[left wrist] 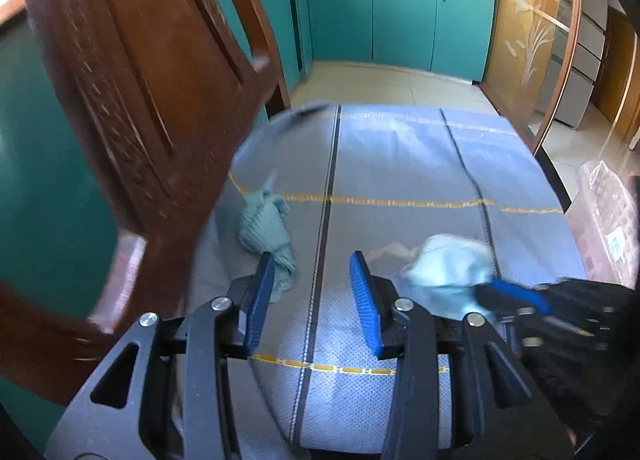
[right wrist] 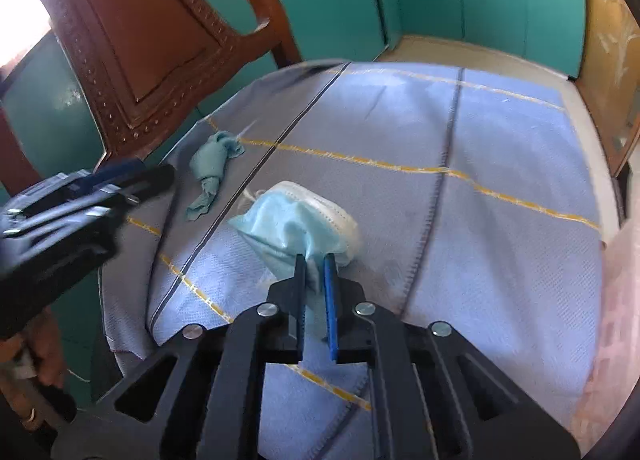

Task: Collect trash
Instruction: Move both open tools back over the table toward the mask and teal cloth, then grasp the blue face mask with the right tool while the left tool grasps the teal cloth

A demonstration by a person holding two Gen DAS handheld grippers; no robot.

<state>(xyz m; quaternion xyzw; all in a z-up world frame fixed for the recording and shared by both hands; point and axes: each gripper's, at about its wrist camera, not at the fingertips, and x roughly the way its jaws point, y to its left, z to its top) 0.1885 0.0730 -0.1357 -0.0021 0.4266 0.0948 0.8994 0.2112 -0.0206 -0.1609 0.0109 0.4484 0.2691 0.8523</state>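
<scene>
Right gripper [right wrist: 316, 260] pinches mask [right wrist: 296, 216], likely lifting it off cloth [right wrist: 500, 220] for binning. Left gripper [left wrist: 312, 268] gapes wide, empty, probably lined up on rag [left wrist: 266, 228].

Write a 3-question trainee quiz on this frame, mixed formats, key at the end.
1. True or false: the right tool is shut on the blue face mask.
2. Multiple choice: the crumpled teal cloth lies
A. in the pink-lined bin
B. on the blue tablecloth, near the wooden chair
C. between the left tool's fingers
3. Fill in: the left tool is ____, holding nothing.

Key:
1. True; mask fabric is pinched between its fingers.
2. B; the cloth sits ahead of the left tool, not gripped.
3. Open.
</scene>
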